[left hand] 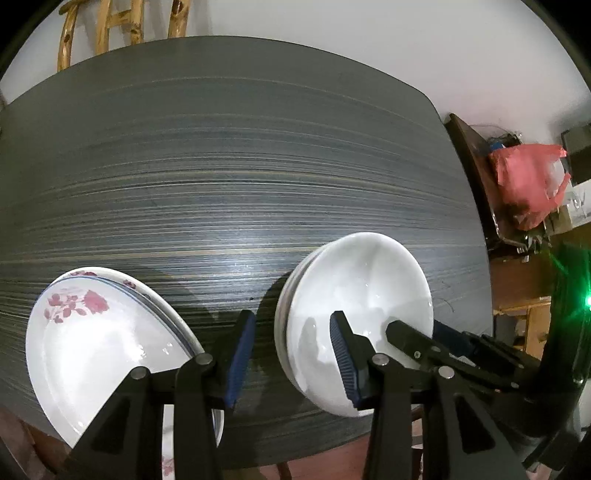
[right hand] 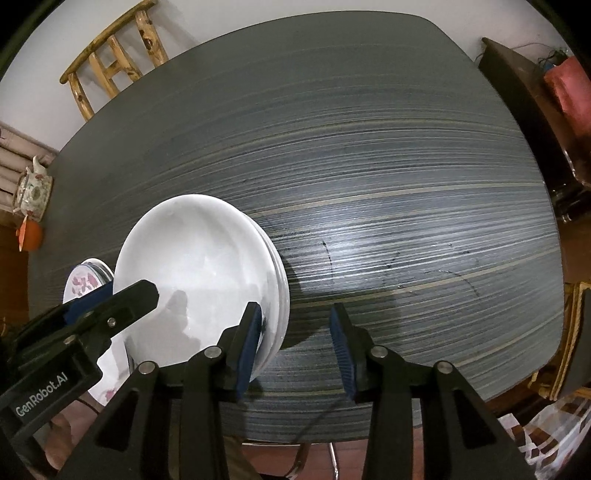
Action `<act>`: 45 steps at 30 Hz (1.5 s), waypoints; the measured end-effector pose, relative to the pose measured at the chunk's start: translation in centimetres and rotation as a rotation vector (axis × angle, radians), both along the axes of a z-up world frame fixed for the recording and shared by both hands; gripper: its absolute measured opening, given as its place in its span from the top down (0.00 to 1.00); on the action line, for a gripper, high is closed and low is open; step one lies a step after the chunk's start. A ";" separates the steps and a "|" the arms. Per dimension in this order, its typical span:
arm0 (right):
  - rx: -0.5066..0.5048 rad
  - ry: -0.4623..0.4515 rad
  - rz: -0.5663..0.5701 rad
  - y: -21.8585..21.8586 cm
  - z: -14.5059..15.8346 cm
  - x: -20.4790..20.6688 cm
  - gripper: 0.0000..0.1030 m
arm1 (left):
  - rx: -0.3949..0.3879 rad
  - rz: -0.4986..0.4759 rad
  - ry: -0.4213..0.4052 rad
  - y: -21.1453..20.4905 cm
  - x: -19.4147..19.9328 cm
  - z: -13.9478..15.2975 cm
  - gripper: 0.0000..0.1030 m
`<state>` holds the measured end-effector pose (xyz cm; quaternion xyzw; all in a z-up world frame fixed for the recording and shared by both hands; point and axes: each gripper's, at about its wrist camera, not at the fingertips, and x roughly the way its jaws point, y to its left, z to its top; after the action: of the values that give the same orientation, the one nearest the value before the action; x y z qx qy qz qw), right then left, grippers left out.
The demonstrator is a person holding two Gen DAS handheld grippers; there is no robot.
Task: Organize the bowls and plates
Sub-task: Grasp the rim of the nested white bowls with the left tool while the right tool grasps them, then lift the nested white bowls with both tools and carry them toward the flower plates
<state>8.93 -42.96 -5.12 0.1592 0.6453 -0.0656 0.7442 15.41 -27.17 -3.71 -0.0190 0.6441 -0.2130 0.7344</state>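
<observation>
White wall (left hand: pixel 369 29), wooden chair (right hand: pixel 114 62), dark striped table (left hand: pixel 236 166)

A stack of plain white glossy ceramic bowls (left hand: pixel 354 295) sat upright near the dark striped worktop's (left hand: pixel 221 166) front edge. Well apart to its left lay stacked white oval ceramic plates with pink flower prints (left hand: pixel 99 343), overhanging that edge.

A dark table (left hand: pixel 221 166) with fine pale streaks along its top carries two stacks near its front edge: white bowls (left hand: pixel 362 295) nested together, and, well apart to their left, flowered plates (left hand: pixel 103 339) piled flat.
</observation>
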 end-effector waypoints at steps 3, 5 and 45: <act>0.009 0.003 -0.002 0.0 -0.4 0.2 0.65 | -0.003 0.002 0.009 -0.1 0.1 -0.5 0.59; 0.011 0.001 0.003 0.0 -0.6 0.3 0.65 | -0.004 0.004 0.011 0.0 0.2 -0.8 0.59; 0.082 -0.022 0.024 0.9 -1.3 0.5 0.76 | 0.020 -0.036 0.015 -0.6 -0.4 -1.8 0.77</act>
<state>9.39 -42.11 -6.40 0.1828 0.6411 -0.0285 0.7448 15.03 -27.76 -5.52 -0.0017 0.6518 -0.2195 0.7259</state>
